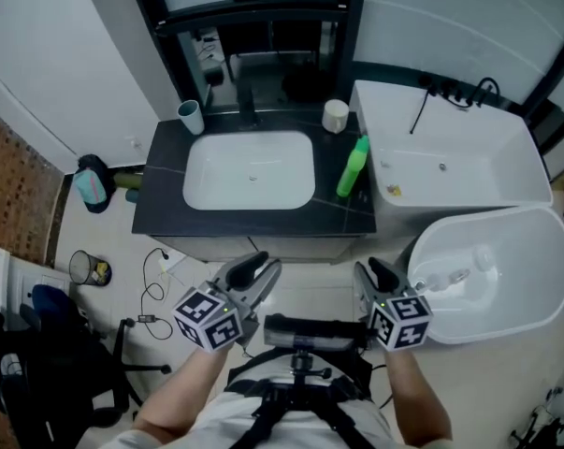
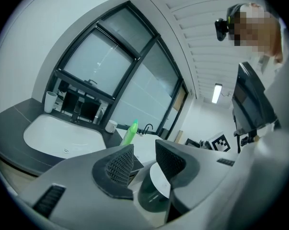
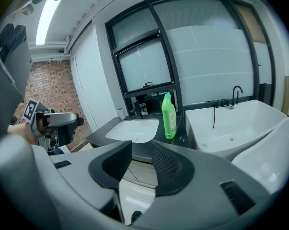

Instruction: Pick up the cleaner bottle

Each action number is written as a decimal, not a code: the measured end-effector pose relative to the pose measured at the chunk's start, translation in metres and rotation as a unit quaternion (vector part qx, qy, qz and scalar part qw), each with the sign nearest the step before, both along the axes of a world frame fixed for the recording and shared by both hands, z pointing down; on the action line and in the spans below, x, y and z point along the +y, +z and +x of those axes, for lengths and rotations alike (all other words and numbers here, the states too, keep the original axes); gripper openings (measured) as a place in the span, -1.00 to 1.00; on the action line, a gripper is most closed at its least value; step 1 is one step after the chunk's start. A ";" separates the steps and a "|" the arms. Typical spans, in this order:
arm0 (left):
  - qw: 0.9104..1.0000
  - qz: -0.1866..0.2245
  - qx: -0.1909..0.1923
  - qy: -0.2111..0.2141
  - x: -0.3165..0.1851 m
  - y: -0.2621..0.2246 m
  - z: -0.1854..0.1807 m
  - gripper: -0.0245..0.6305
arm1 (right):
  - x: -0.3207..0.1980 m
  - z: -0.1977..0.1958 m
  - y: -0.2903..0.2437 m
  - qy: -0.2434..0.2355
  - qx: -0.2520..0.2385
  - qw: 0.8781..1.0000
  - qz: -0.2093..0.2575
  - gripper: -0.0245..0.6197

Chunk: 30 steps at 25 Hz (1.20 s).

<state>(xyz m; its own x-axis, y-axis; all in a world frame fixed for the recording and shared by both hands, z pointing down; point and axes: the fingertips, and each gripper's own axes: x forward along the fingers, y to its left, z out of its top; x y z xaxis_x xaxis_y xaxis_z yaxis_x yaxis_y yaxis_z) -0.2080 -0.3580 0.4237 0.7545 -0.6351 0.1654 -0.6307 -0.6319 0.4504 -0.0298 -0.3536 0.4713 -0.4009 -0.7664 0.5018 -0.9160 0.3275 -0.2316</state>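
My left tongs point(image 1: 261, 267) and right tongs point(image 1: 370, 274) are released and empty, well short of the bench point(image 1: 160, 204). The green cleaner bottle point(image 1: 353, 167) stands near its right edge; a glancing approach could topple it.

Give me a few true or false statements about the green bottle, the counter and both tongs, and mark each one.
1. The green bottle stands upright on the dark counter, to the right of the sink. True.
2. The left tongs are shut on the bottle. False: they are open with nothing between them, and the bottle stands well ahead on the counter.
3. A white cup stands at the counter's back left corner. True.
4. The right tongs touch the bottle. False: they are open, hold nothing and are short of the counter.
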 end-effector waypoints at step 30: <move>1.000 0.017 -0.005 -0.010 -0.037 -0.015 0.071 -0.55 | -0.054 0.050 -0.026 -0.035 -0.016 0.999 0.020 -0.50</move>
<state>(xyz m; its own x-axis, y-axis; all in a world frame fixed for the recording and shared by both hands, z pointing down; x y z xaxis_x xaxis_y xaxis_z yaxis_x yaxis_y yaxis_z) -0.1371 -0.3954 0.4083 0.7402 -0.6550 0.1519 -0.6477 -0.6340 0.4226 0.0198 -0.4074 0.4453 -0.4695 -0.7554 0.4572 -0.8829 0.4006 -0.2447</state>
